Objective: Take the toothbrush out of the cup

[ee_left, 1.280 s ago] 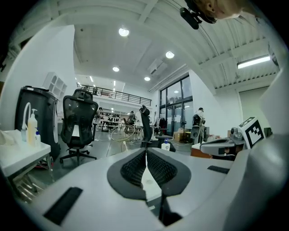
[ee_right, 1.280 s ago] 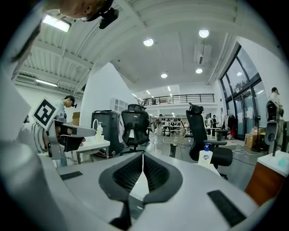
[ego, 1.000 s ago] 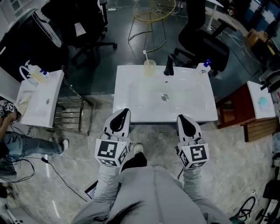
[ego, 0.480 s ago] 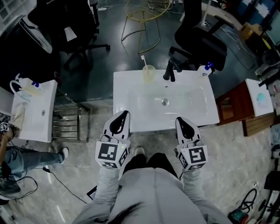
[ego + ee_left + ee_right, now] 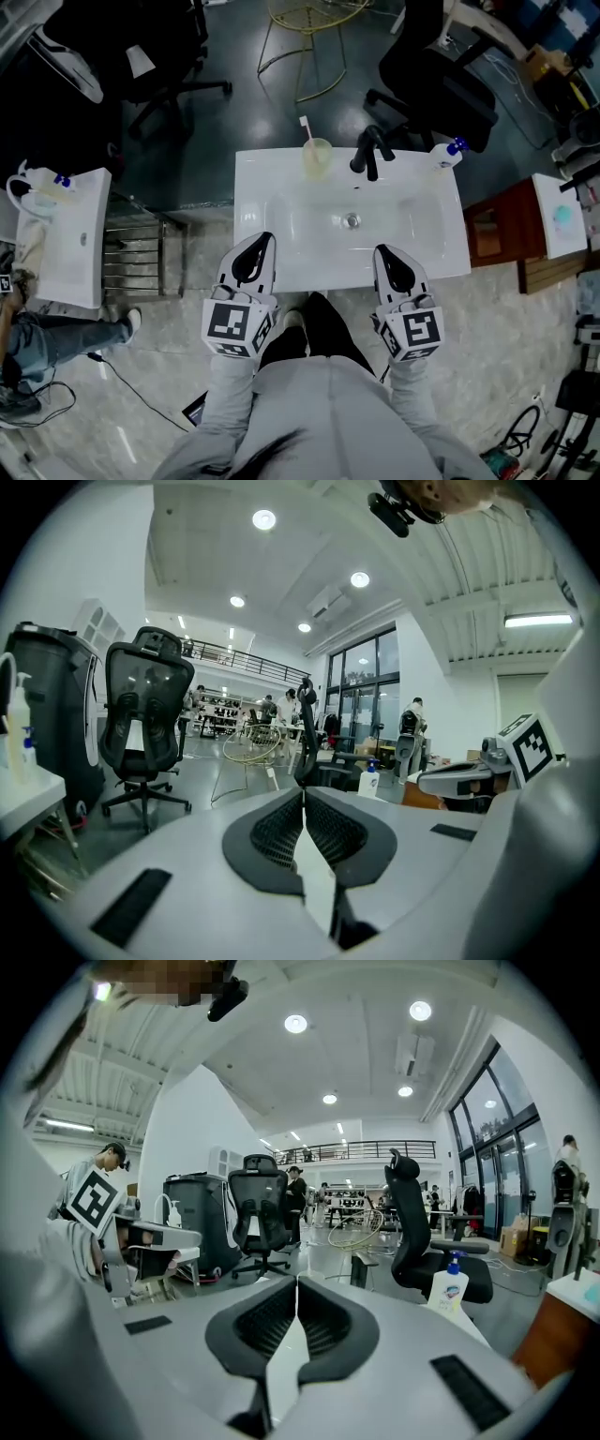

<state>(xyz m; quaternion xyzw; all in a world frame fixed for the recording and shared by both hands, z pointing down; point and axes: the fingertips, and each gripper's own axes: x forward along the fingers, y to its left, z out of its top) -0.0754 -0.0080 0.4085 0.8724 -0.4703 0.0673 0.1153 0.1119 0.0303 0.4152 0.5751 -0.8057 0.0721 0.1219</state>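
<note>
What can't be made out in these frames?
- White toothbrush, lower handle: head view, too small, veiled by the translucent yellowish cup.
- Cup contents: head view, too small.
- Cup and white sink: both gripper views, hidden behind the shut left tool and right tool.

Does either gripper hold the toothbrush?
No, the toothbrush stands in the cup at the back of the sink, while the left gripper and right gripper are shut and empty.
</note>
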